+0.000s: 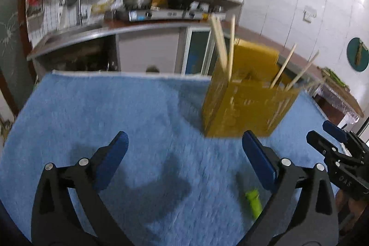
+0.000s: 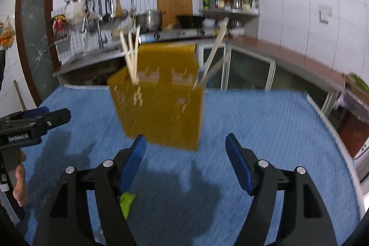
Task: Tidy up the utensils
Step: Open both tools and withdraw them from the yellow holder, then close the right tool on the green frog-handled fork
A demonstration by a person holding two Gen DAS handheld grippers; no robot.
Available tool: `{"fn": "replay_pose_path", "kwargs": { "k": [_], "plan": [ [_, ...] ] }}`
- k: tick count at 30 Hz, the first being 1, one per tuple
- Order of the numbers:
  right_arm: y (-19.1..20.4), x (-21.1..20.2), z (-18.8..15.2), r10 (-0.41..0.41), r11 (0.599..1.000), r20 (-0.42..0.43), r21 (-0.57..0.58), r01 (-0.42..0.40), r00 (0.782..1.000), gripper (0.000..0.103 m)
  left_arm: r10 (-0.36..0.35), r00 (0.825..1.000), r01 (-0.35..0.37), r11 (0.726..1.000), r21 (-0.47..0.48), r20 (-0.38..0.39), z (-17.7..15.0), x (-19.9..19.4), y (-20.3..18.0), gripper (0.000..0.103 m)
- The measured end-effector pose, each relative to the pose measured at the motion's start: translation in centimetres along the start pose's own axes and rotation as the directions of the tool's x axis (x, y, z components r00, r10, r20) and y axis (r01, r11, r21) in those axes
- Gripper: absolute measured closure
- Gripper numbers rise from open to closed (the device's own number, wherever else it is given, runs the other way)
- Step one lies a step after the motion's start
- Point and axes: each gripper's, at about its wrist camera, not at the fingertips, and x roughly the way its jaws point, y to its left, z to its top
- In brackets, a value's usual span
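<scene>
Several chopsticks (image 2: 132, 57) already stand in the yellow holder (image 2: 161, 107) at twelve o'clock on the blue-towelled worktop (image 2: 265, 121). Both the left hand-held gripper (image 1: 184, 160) and the right hand-held gripper (image 2: 185, 160) gape wide, empty (a green item (image 1: 253, 202), blurred, remains loose at six o'clock).

We see a yellow perforated utensil holder (image 1: 244, 105) standing upright on the blue towel (image 1: 115, 112) that covers the desk — a square, open-topped box with slotted walls and a taller back panel. Wooden chopsticks (image 1: 222, 45) lean inside it: one bunch (image 2: 131, 54) juts from one corner, tilted, while other sticks (image 2: 214, 50) slant outward at the opposite side. Through the wall slots we can make out their lower ends. A small green item (image 1: 253, 202) lies flat on the towel, apart from the holder and nearer to us — motion blur keeps us from naming it.
</scene>
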Motion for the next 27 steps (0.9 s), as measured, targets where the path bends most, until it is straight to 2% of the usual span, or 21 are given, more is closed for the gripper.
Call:
{"fn": "replay_pose_path", "kwargs": {
  "k": [5, 9, 15, 19, 20, 24, 26, 27],
  "plan": [
    [2.2, 1.1, -3.6, 0.013, 1.000, -0.089, -0.020, -0.015, 0.996, 0.033, 0.041, 0.996, -0.039, 0.999, 0.018, -0.084, -3.2, 1.3, 0.6, 0.007],
    [3.4, 1.7, -5.9, 0.018, 0.999, -0.144, -0.024, -0.022, 0.989, 0.033, 0.064, 0.990, -0.061, 0.998, 0.034, -0.122, -4.8, 1.8, 1.0, 0.007],
    [4.7, 2.1, -7.1, 0.030, 0.999, -0.187, -0.016, -0.033, 0.982, 0.034, 0.110, 0.983, -0.105, 0.994, 0.041, -0.148, -6.2, 1.9, 2.2, 0.007],
    [5.7, 2.5, -7.1, 0.032, 0.999, -0.219, -0.023, -0.038, 0.975, 0.044, 0.129, 0.979, -0.125, 0.991, 0.039, -0.157, -6.4, 1.7, 3.2, 0.007],
    [5.9, 2.7, -7.2, 0.026, 0.999, -0.231, -0.027, -0.034, 0.973, 0.052, 0.132, 0.979, -0.128, 0.991, 0.040, -0.157, -6.4, 1.8, 3.4, 0.007],
    [6.3, 3.4, -7.4, 0.036, 0.999, -0.260, -0.029, -0.045, 0.965, 0.061, 0.133, 0.979, -0.127, 0.991, 0.048, -0.156, -6.4, 1.4, 3.2, 0.007],
    [6.7, 4.1, -7.4, 0.040, 0.998, -0.293, -0.037, -0.053, 0.955, 0.072, 0.132, 0.979, -0.125, 0.991, 0.052, -0.158, -6.3, 1.5, 2.9, 0.007],
    [6.8, 4.7, -7.4, 0.047, 0.998, -0.307, -0.032, -0.059, 0.950, 0.072, 0.129, 0.979, -0.122, 0.991, 0.052, -0.160, -6.2, 1.5, 2.6, 0.007]
  ]
}}
